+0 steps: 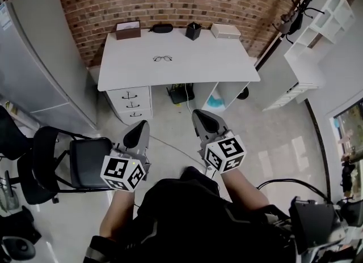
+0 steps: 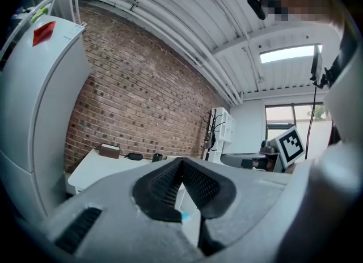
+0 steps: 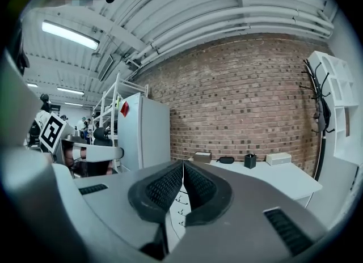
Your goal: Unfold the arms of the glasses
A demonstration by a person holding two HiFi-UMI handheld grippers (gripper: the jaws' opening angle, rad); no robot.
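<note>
A pair of thin dark-framed glasses (image 1: 162,58) lies near the middle of a white desk (image 1: 227,63) against the brick wall. Both grippers hang over the floor, well short of the desk. My left gripper (image 1: 139,127) is shut, its ribbed pads (image 2: 195,183) meeting at the tips with nothing between them. My right gripper (image 1: 199,115) is shut and empty too, its pads (image 3: 198,186) pressed together. Each points level toward the desk. In the gripper views the glasses are too small to make out.
Along the desk's back edge stand a brown box (image 1: 127,29), a black glasses case (image 1: 162,28), a black pen cup (image 1: 193,30) and a white box (image 1: 225,30). A drawer unit (image 1: 130,102) sits under the desk. Black chairs (image 1: 68,162) stand at left, a white shelf (image 1: 317,24) at right.
</note>
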